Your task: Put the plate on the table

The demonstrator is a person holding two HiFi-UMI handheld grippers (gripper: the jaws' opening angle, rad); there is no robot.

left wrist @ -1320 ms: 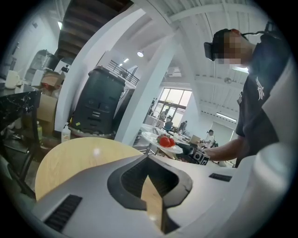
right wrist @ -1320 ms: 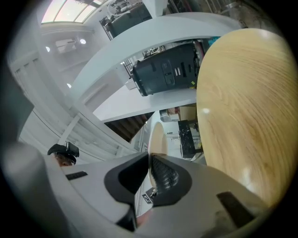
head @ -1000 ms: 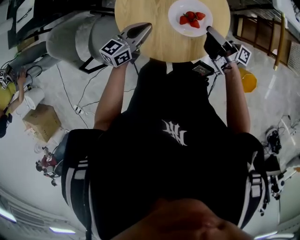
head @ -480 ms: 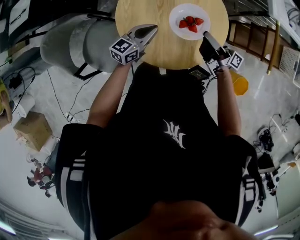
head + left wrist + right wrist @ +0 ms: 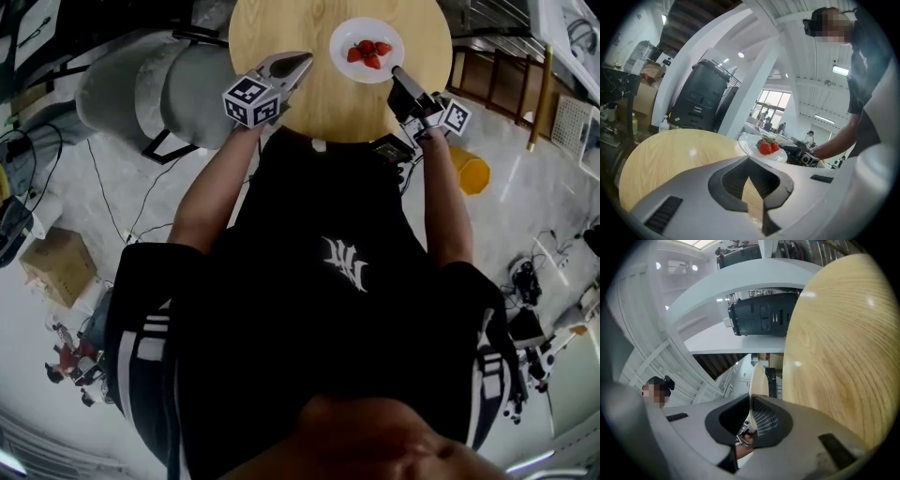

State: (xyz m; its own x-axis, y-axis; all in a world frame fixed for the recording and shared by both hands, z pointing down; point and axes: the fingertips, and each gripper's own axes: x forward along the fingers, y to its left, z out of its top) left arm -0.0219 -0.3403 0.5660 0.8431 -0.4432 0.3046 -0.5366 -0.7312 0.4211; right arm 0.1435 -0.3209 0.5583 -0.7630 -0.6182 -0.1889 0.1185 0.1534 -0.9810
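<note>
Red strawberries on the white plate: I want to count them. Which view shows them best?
Head view: the red strawberries lie unobstructed from above. Left gripper view shows them side-on, overlapping. Right gripper view shows only the white plate edge-on.

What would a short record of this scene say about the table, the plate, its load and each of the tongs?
table: round, light wood
plate: white, over the table's right part; the right gripper view shows a gap between it and the wood
on plate: red strawberries
right tongs: shut on the plate's near rim
left tongs: shut, empty, above the table's near edge
</note>
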